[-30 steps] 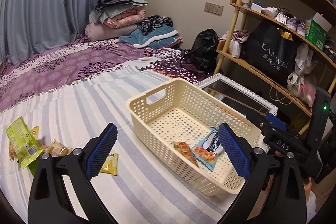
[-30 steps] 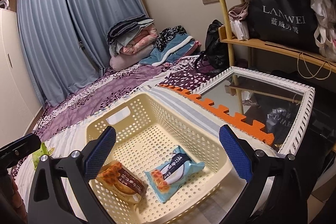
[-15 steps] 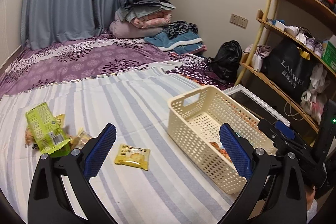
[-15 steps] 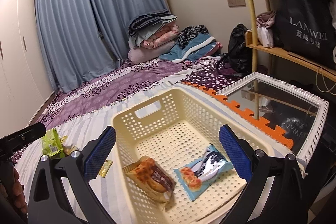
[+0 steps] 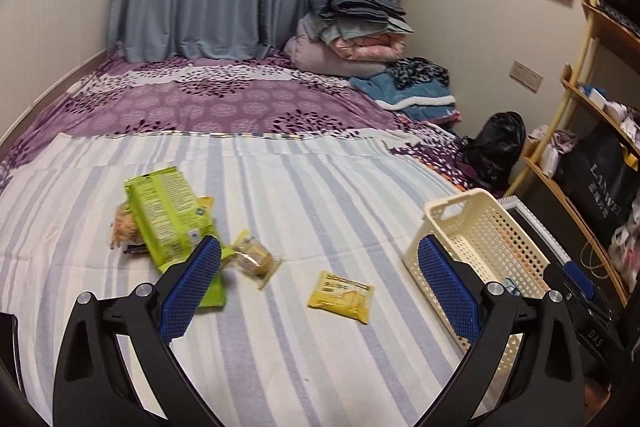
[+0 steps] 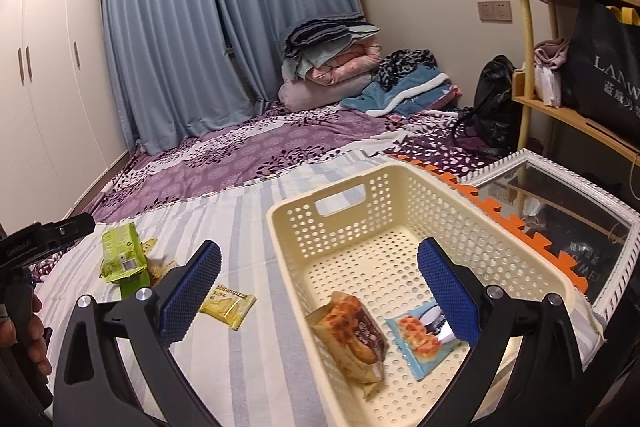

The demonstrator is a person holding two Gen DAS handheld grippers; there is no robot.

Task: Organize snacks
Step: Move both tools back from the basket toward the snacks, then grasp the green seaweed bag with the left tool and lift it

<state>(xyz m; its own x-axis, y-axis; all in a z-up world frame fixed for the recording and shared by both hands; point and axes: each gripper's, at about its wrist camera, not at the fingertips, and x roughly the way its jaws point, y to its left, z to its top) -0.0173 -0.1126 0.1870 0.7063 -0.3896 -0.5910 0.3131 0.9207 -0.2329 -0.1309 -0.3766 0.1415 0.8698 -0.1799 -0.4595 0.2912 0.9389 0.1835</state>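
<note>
Right tool [image 6: 318,291] wide open, nothing between the blue pads [image 6: 448,297], hanging over the near left part of the cream basket [image 6: 460,195]. Basket sits on the striped bed sheet [image 6: 248,359]. Two packets lie side by side in it: brown waffle packet [image 6: 350,337] on the left, light-blue packet [image 6: 420,341] on the right, partly behind the right pad. On the sheet left of the basket: small yellow packet [image 6: 227,305], apart from the basket; farther left a green bag [image 6: 121,257] on top of other snacks. Left tool [image 6: 44,239] and a hand [image 6: 28,331] at the left edge; its jaws can't be made out. White-framed mirror [image 6: 560,195] just right of the basket.
</note>
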